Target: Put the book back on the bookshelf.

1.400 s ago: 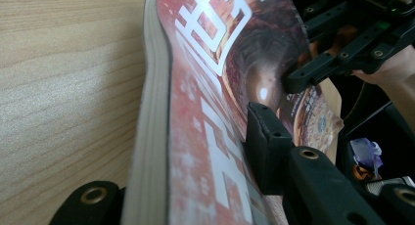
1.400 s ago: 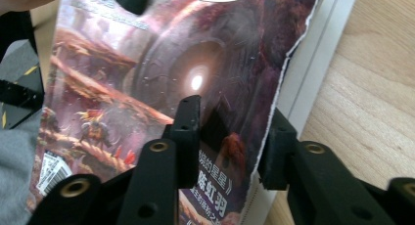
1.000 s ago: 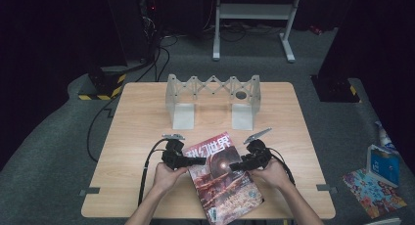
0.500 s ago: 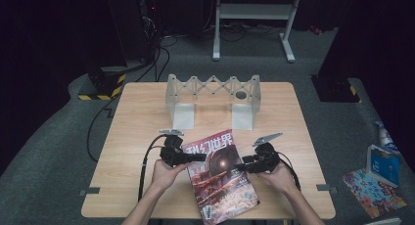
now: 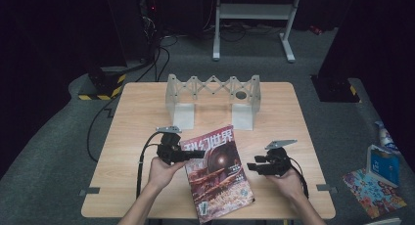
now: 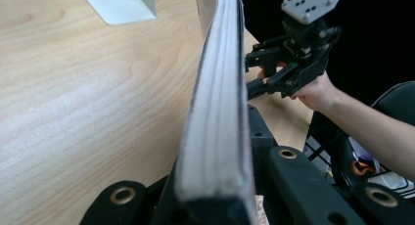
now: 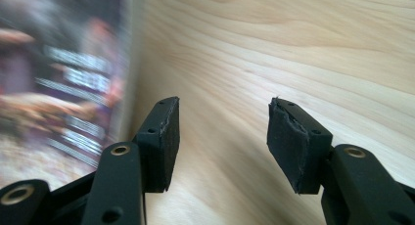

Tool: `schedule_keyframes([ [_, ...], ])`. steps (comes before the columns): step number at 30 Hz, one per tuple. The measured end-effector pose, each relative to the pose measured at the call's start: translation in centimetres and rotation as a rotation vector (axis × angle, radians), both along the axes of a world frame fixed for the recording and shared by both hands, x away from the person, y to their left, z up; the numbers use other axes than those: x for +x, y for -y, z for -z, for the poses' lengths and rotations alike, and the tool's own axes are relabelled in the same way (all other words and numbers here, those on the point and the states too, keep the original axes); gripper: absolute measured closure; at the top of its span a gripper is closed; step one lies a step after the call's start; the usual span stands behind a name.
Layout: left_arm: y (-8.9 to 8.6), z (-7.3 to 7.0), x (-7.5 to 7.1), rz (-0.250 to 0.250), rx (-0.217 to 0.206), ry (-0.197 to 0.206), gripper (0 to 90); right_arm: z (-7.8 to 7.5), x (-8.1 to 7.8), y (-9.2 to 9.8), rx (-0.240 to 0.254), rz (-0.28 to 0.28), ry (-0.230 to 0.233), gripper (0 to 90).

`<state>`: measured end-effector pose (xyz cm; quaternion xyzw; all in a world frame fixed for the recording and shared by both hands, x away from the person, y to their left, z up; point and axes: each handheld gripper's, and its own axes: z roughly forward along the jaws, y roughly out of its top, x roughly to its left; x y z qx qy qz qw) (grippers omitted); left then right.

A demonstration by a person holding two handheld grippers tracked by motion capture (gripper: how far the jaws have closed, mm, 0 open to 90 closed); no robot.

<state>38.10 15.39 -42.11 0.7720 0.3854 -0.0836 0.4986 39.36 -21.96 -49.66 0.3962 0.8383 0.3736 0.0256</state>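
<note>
**Magazine held at its left edge, right gripper standing free beside it**

The magazine (image 5: 218,173) lies on the near half of the wooden table (image 5: 137,117), its long axis running from the near table edge toward the white folding rack (image 5: 213,99), slightly slanted. The left gripper (image 5: 192,154) is clamped on the magazine's left edge near the far corner; in the left gripper view the stacked page edges (image 6: 218,112) rise between its jaws, which press on them from both sides, and that edge appears lifted off the wood. The right gripper (image 5: 252,166) stands just beside the magazine's right edge, apart from it, pointing toward the cover. Its jaws are parted with nothing between them: the right gripper view shows bare table between the two pads (image 7: 164,142), and the blurred cover (image 7: 58,88) off to one side.

The left hand (image 5: 164,170) is thus the nearer and the only one bearing the magazine; its forearm comes in from the near edge with the gripper turned inward across the cover. The right hand (image 5: 288,183) rests low, gripper level. Judged from this, any carrying toward the rack depends on the left grip alone.
</note>
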Motion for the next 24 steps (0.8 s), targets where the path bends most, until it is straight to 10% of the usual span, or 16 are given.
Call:
schedule_keyframes([
  [7,0.0,-1.5,-0.3,0.011,0.007,0.043,84.1,1.0,-0.8,1.2,-0.105,0.155,0.093,45.8],
  [24,0.0,-3.6,-0.9,0.026,-0.012,0.100,84.1,2.5,-2.1,1.3,-0.166,0.218,0.230,37.5],
])
